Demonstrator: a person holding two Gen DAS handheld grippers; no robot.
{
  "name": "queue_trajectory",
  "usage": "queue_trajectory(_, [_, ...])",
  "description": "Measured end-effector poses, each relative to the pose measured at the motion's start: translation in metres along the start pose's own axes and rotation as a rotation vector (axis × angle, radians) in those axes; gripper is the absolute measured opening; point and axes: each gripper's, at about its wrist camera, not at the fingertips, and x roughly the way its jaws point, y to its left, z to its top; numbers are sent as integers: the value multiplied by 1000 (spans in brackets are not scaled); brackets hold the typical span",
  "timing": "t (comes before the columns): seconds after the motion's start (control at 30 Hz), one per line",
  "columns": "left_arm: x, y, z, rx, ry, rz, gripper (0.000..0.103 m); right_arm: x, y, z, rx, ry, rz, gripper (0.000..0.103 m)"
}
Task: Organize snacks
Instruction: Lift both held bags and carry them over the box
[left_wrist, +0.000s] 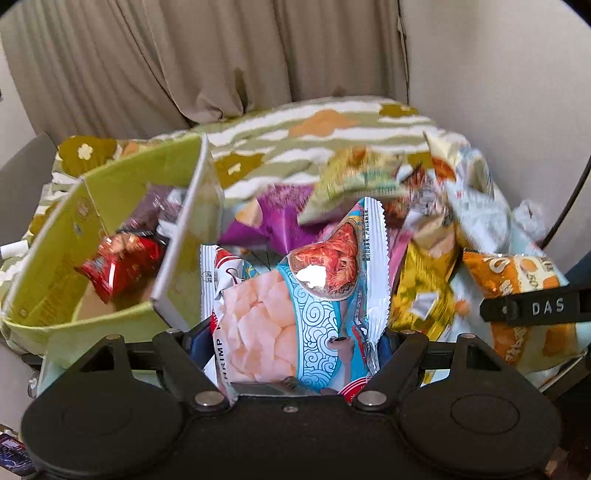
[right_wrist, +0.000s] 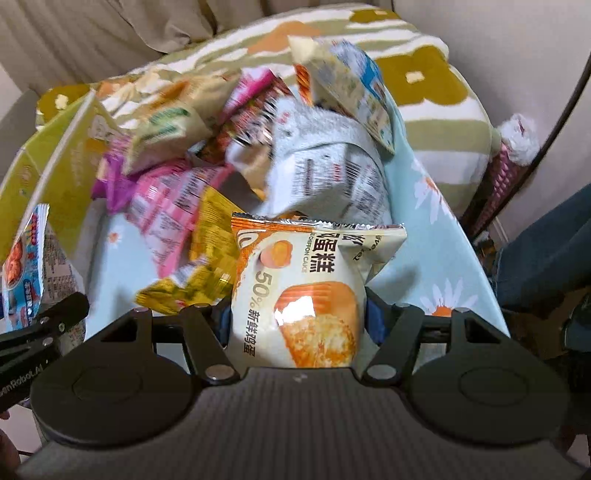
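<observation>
We note, at far left, the green box (left_wrist: 110, 236) standing open with a red packet (left_wrist: 118, 266) inside. Just right of it, the left gripper (left_wrist: 295, 343) is clenched on a shrimp chip bag (left_wrist: 295, 295), lifted clear of the snack pile (left_wrist: 424, 229) on the floral cloth (right_wrist: 436, 258). Further right, the right gripper (right_wrist: 297, 321) grasps a chiffon cake packet (right_wrist: 306, 295), both pads against its sides, in front of the pile.
</observation>
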Motion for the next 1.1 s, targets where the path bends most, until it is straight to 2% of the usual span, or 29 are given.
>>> queue_trajectory(0.2, [-34, 21, 16, -41, -85, 45, 82, -30, 28, 13, -57, -64, 77, 81])
queue_trajectory(0.33, [-50, 51, 28, -84, -135, 75, 82, -48, 57, 24, -107, -116, 131, 81])
queue_trajectory(0.5, [-61, 105, 45, -120, -184, 133, 82, -64, 112, 42, -157, -184, 193, 81])
queue_trajectory(0.63, [-56, 150, 57, -133, -180, 173, 82, -69, 162, 55, -193, -213, 247, 81])
queue_trajectory(0.8, [-31, 201, 65, -138, -137, 192, 83, -56, 229, 72, -245, -225, 284, 81])
queue_trajectory(0.97, [5, 234, 65, -114, -82, 158, 83, -29, 282, 83, -250, -204, 282, 81])
queue_trajectory(1.1, [38, 248, 61, -80, -19, 118, 83, -6, 307, 90, -227, -184, 248, 81])
